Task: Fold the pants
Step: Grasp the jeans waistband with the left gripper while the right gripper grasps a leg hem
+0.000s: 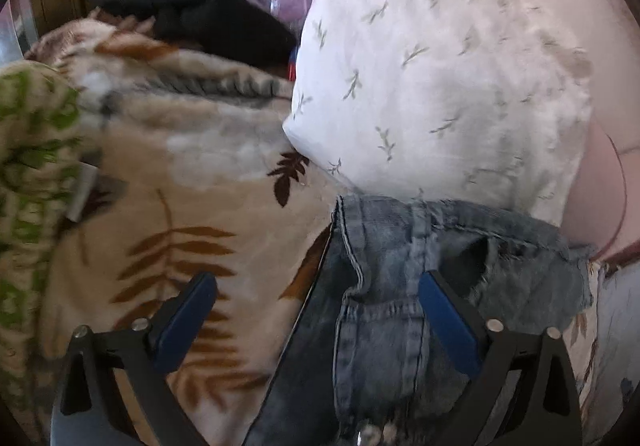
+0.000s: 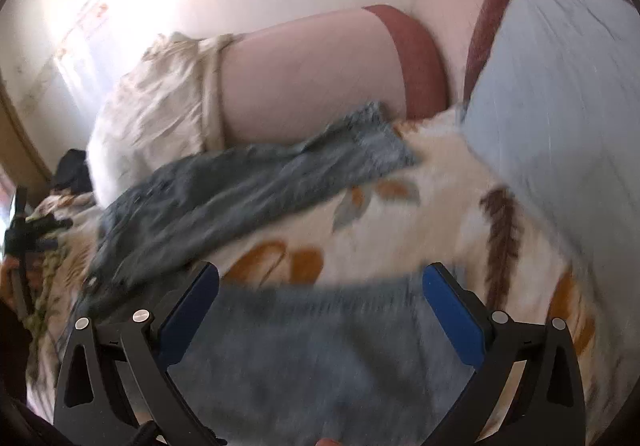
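Both grippers, left and right, hung released over faded blue denim pants on a leaf-patterned cream blanket.

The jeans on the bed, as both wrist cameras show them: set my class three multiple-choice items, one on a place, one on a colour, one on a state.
1. In the left wrist view, what lies just beyond the jeans?
A. a white pillow with a sprig print
B. a wooden chair
C. a laundry basket

2. What colour are the pads on the gripper fingers?
A. red
B. blue
C. yellow

3. How does the right gripper stand?
A. shut on a pillow
B. out of view
C. open, fingers wide apart over denim

Key: 1 A, the white pillow meets the jeans' far edge; 2 B, the pads are blue; 3 C, its jaws are spread.
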The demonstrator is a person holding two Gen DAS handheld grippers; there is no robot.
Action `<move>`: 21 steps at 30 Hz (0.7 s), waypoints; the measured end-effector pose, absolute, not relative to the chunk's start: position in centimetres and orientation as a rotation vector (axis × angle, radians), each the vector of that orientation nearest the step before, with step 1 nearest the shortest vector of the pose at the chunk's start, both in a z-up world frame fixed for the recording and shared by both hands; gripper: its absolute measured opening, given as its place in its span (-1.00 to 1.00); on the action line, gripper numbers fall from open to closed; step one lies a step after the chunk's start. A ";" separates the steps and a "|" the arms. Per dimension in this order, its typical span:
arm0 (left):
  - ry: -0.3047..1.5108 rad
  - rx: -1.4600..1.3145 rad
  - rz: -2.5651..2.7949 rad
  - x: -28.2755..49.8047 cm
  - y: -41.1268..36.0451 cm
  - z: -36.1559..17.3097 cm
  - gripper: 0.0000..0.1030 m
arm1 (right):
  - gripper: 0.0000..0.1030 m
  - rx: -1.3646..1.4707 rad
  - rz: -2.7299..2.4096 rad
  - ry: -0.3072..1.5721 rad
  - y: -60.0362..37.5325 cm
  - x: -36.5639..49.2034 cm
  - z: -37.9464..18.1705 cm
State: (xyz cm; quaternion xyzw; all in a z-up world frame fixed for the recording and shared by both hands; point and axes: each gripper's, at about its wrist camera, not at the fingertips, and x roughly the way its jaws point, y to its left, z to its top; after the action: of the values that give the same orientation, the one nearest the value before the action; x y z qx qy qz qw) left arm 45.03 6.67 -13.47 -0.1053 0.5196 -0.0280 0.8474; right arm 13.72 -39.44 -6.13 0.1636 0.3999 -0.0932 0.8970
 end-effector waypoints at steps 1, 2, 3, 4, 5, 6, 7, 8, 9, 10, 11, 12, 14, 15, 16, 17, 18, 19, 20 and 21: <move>1.111 -0.237 -0.065 45.6 6.6 -14.0 0.82 | 1.00 0.332 -0.196 0.831 -40.1 14.9 -6.0; 1.118 -0.258 -0.068 46.1 6.6 -14.3 0.77 | 1.00 0.326 -0.208 0.833 -40.7 16.4 -5.7; 1.118 -0.283 -0.073 46.5 6.6 -14.5 0.73 | 1.00 0.321 -0.216 0.833 -41.1 17.6 -5.5; 1.118 -0.306 -0.080 46.8 6.6 -14.6 0.71 | 1.00 0.320 -0.218 0.836 -41.6 18.5 -5.4; 1.122 -0.325 -0.089 47.2 6.5 -14.7 0.68 | 1.00 0.325 -0.222 0.839 -42.3 19.7 -5.3; 1.125 -0.337 -0.097 47.5 6.4 -14.8 0.61 | 1.00 0.327 -0.231 0.845 -43.0 21.0 -5.3; 1.126 -0.346 -0.113 47.9 6.1 -15.0 0.54 | 1.00 0.327 -0.238 0.850 -43.4 21.9 -5.4; 1.129 -0.350 -0.129 48.1 5.8 -15.1 0.38 | 1.00 0.325 -0.250 0.858 -44.0 23.0 -5.5; 1.135 -0.354 -0.143 48.4 5.6 -15.2 0.23 | 1.00 0.319 -0.263 0.866 -44.2 23.8 -5.6; 1.141 -0.358 -0.153 48.5 5.3 -15.4 0.15 | 1.00 0.308 -0.278 0.876 -44.5 24.5 -5.7; 1.145 -0.365 -0.161 48.6 5.2 -15.6 -0.01 | 1.00 0.298 -0.289 0.882 -44.7 25.2 -5.8; 1.150 -0.381 -0.171 48.7 5.2 -15.8 -0.22 | 1.00 0.286 -0.306 0.886 -45.2 25.9 -6.0; 1.154 -0.424 -0.193 48.7 5.3 -16.2 -0.50 | 0.99 0.282 -0.327 0.892 -45.8 26.9 -6.2; 1.150 -0.439 -0.200 48.6 5.4 -16.3 -0.62 | 0.98 0.282 -0.332 0.893 -45.9 27.2 -6.3; 1.142 -0.454 -0.203 48.5 5.7 -16.3 -0.66 | 0.98 0.281 -0.340 0.893 -46.2 27.6 -6.3; 1.131 -0.469 -0.209 48.5 5.9 -16.5 -0.77 | 0.97 0.278 -0.347 0.894 -46.4 27.9 -6.4; 1.121 -0.484 -0.216 48.3 6.0 -16.6 -0.82 | 0.95 0.275 -0.353 0.894 -46.7 28.1 -6.5; 1.113 -0.494 -0.217 48.4 6.1 -17.0 -0.84 | 0.93 0.273 -0.359 0.893 -46.9 28.3 -6.5; 1.104 -0.502 -0.217 48.2 6.3 -17.1 -0.89 | 0.92 0.275 -0.365 0.892 -47.0 28.5 -6.6; 1.092 -0.510 -0.218 48.0 6.3 -17.1 -0.90 | 0.91 0.284 -0.370 0.888 -47.3 28.7 -6.6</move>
State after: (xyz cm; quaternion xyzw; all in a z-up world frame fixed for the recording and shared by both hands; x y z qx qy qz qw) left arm 47.95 6.33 -17.10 -0.2392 0.5125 -0.1024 0.8183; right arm 28.69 -47.33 -6.60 0.1359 0.4258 -0.1771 0.8768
